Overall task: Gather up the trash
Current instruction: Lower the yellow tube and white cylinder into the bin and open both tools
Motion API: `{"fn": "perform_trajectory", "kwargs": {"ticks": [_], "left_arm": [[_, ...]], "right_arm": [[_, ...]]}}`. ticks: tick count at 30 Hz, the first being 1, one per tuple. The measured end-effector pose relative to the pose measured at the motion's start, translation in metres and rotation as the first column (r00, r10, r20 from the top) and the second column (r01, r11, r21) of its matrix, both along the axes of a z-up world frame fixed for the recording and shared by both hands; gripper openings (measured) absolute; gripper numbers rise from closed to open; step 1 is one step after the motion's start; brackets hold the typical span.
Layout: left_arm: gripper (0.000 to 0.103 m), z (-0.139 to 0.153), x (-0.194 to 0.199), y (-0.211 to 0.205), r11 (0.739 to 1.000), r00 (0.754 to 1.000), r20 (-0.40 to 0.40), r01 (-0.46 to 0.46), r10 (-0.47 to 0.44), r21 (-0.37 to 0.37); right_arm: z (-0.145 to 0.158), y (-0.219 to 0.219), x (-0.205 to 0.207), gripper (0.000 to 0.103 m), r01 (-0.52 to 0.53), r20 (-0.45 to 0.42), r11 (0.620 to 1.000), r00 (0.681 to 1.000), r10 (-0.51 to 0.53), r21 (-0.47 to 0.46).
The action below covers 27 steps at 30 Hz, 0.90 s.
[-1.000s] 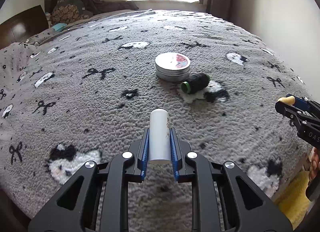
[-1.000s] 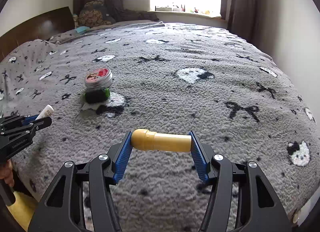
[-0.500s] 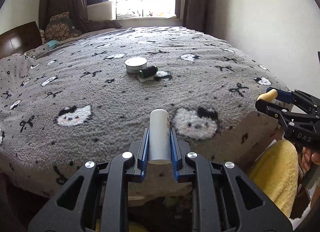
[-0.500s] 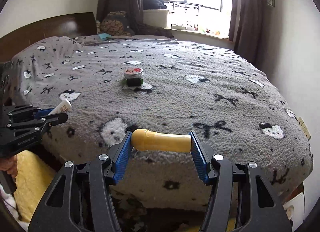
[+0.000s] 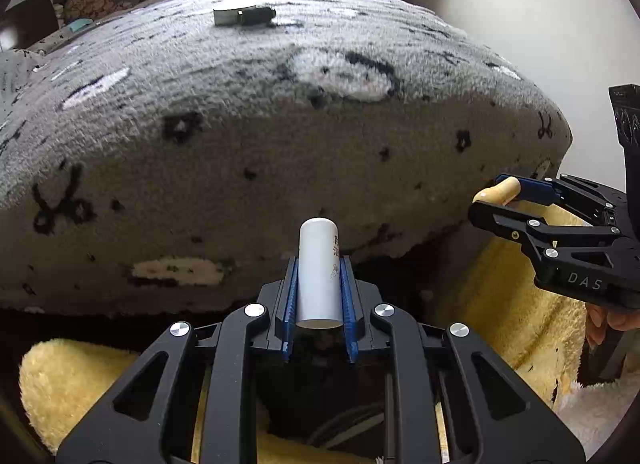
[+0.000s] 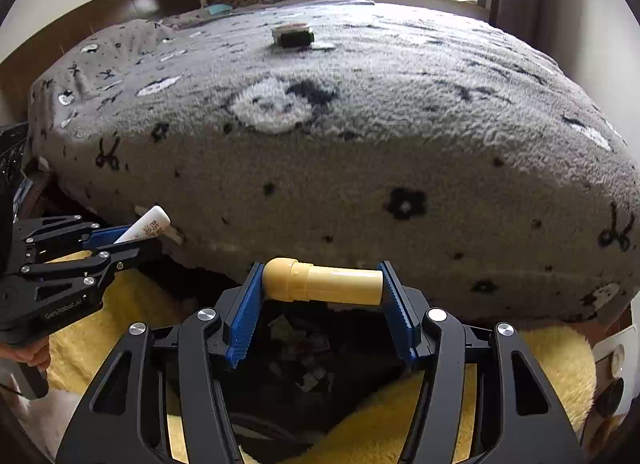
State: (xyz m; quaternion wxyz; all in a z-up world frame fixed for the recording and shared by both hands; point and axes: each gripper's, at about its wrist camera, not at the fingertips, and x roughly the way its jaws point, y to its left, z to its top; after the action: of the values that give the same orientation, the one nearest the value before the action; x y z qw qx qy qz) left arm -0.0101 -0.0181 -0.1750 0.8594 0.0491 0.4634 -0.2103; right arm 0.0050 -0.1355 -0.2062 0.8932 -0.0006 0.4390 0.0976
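Left wrist view: right hand-held gripper, marked "DAS", clamps a yellow tube.

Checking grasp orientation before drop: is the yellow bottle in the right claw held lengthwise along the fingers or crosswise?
Crosswise. The yellow bottle spans the right claw end to end, rounded cap against one blue pad, base against the other.

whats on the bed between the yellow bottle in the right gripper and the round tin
Only bare grey blanket, in the right wrist view; the yellow bottle and round tin have nothing between them.
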Motion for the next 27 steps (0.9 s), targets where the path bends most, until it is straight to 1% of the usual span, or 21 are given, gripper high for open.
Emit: {"fn": "perform_trajectory", "kwargs": {"ticks": [3, 7, 10, 13, 17, 20, 27], "left_arm": [[0.018, -0.022, -0.002, -0.002, 1.000, 0.997, -0.072, 0.014, -0.014, 0.004], [0.018, -0.052, -0.002, -0.004, 1.000, 0.985, -0.173, 0.025, -0.023, 0.011], [0.018, -0.068, 0.000, -0.005, 0.999, 0.972, -0.233, 0.030, -0.026, 0.015], [0.018, -0.081, 0.003, -0.007, 0.999, 0.961, -0.274, 0.040, -0.031, 0.029], [0.018, -0.101, 0.005, -0.011, 0.997, 0.938, -0.344, 0.063, -0.046, 0.039], [0.018, -0.109, 0.006, -0.013, 0.996, 0.927, -0.370, 0.078, -0.058, 0.040], [0.019, -0.116, 0.009, -0.013, 0.997, 0.923, -0.383, 0.067, -0.045, 0.044]], "right_arm": [[-0.019, 0.005, -0.001, 0.058, -0.008, -0.056, 1.000, 0.998, 0.009, 0.014], [-0.042, 0.014, 0.003, 0.058, -0.025, -0.132, 0.999, 0.991, 0.029, 0.030], [-0.058, 0.019, 0.006, 0.058, -0.029, -0.191, 0.999, 0.981, 0.037, 0.045], [-0.075, 0.021, 0.009, 0.058, -0.020, -0.248, 0.998, 0.968, 0.032, 0.054], [-0.091, 0.019, 0.015, 0.058, 0.011, -0.301, 0.998, 0.954, 0.010, 0.068], [-0.095, 0.021, 0.017, 0.058, 0.010, -0.316, 0.998, 0.949, 0.012, 0.069], [-0.100, 0.022, 0.019, 0.058, 0.017, -0.325, 0.997, 0.946, 0.008, 0.075]]}}
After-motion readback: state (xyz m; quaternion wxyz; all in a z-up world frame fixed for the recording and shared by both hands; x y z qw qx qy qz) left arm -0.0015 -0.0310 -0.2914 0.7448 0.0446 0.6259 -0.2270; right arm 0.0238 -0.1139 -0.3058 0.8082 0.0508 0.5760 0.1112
